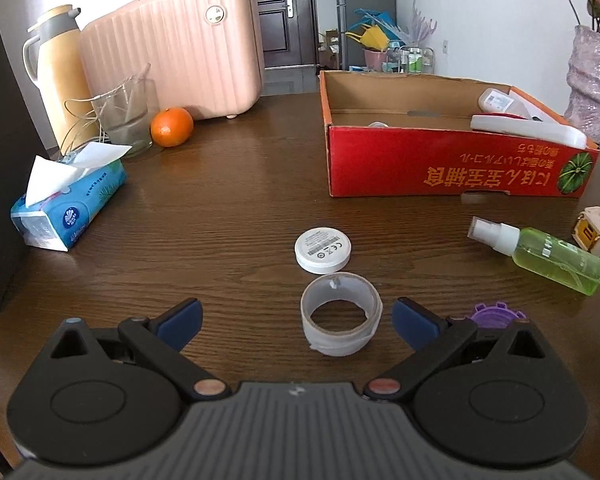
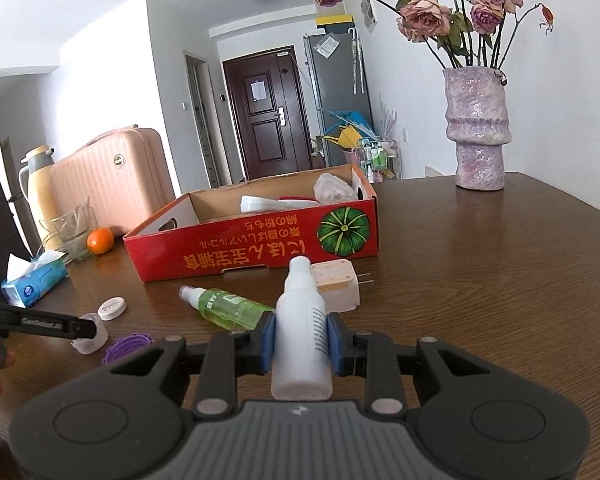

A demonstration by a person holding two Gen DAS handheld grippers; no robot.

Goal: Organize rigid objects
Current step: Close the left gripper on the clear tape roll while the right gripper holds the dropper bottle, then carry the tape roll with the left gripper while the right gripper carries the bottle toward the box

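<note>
My left gripper [image 1: 298, 322] is open, its blue pads on either side of a roll of clear tape [image 1: 341, 314] on the wooden table, not touching it. Just beyond lies a white round disc [image 1: 322, 249]. A purple toothed cap [image 1: 496, 315] sits behind the right finger. My right gripper [image 2: 301, 334] is shut on a white spray bottle [image 2: 301, 320], held above the table. A green spray bottle [image 2: 230, 307] lies on its side, a cream plug adapter [image 2: 338, 285] beside it. The red cardboard box [image 2: 260, 246] holds several white items.
A tissue pack [image 1: 70, 204], an orange [image 1: 172, 127], a glass beaker [image 1: 126, 116], a yellow thermos [image 1: 58, 68] and a pink suitcase [image 1: 180, 48] stand at the left. A purple vase [image 2: 478, 128] with dried roses stands at the back right. A dark cabinet [image 1: 0, 160] borders the left edge.
</note>
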